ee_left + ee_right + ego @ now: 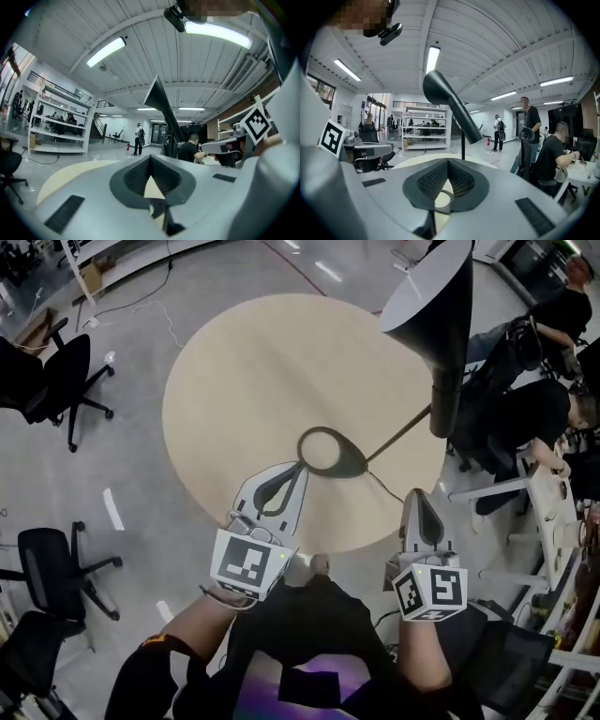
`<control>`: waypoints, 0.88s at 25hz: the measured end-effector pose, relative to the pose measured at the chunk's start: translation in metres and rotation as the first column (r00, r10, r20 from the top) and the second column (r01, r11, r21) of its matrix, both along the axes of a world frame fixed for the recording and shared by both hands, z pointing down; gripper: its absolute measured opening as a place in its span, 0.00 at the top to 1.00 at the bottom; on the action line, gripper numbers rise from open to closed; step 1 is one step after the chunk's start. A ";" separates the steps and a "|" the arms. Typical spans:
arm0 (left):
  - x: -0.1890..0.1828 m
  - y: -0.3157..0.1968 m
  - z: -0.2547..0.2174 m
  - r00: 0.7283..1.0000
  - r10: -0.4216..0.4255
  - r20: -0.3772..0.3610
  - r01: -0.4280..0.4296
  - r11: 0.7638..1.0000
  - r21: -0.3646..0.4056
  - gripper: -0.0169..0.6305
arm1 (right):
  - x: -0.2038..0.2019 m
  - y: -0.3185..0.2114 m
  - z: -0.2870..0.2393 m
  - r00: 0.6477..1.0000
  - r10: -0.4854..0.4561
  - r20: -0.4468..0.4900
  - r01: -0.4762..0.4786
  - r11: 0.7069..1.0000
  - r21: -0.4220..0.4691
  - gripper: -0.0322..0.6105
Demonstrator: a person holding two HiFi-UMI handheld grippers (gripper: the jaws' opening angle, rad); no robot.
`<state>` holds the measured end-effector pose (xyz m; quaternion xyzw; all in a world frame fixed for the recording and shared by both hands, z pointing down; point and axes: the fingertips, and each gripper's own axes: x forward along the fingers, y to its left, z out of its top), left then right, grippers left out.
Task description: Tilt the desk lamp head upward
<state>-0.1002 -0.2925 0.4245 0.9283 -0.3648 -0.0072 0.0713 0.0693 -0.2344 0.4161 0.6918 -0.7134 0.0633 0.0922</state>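
Lamp base (330, 452) sits toward front edge of table (234, 371).

Round, pale wood counter (244, 381) on a grey floor (131, 474). A loose cable (169, 326) trails across the floor beyond its far edge.

Two black swivel chairs stand well clear of the counter on the left, one farther off (56, 381) and one nearer (52, 568).

Seated persons in dark clothing (544, 409) are at the right.

White shelving rack (56, 123) stands against the far wall, with a staircase (99, 127) beside it. A standing person with a backpack (138, 139) is in the open aisle.

Ceiling strip lights (105, 51) are lit.
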 end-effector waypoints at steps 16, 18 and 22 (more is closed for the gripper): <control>0.040 0.158 0.028 0.992 -0.088 0.091 0.090 0.996 -0.009 0.90 | -0.015 0.130 0.039 0.985 -0.171 0.018 0.171 0.985 -0.017 0.94; 0.054 0.189 0.025 0.989 -0.108 0.097 0.108 0.994 0.001 0.90 | -0.009 0.159 0.041 0.979 -0.203 0.023 0.203 0.979 -0.010 0.94; 0.085 0.258 0.027 0.982 -0.160 0.099 0.161 0.987 -0.004 0.90 | 0.019 0.222 0.047 0.966 -0.257 0.030 0.257 0.966 -0.006 0.94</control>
